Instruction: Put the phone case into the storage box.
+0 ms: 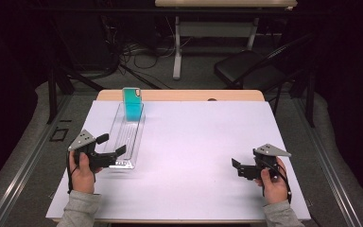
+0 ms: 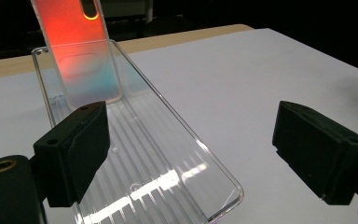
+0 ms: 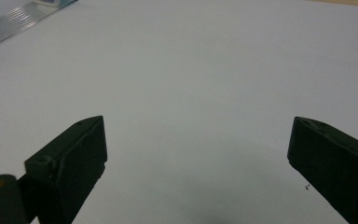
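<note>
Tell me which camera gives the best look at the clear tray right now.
The left gripper view: the clear tray lies close up, its ribbed floor and rim sharp, and the phone case leans at its far end. The high view shows the whole tray, but small. The right gripper view catches just a ribbed corner.

Teal phone case, clear ribbed tray

This looks like a lab or recording studio: dark walls all round, a tabletop covered by a white sheet, loose cables trailing over grey carpet beyond its far edge, a folding chair, and another height-adjustable desk behind.
</note>
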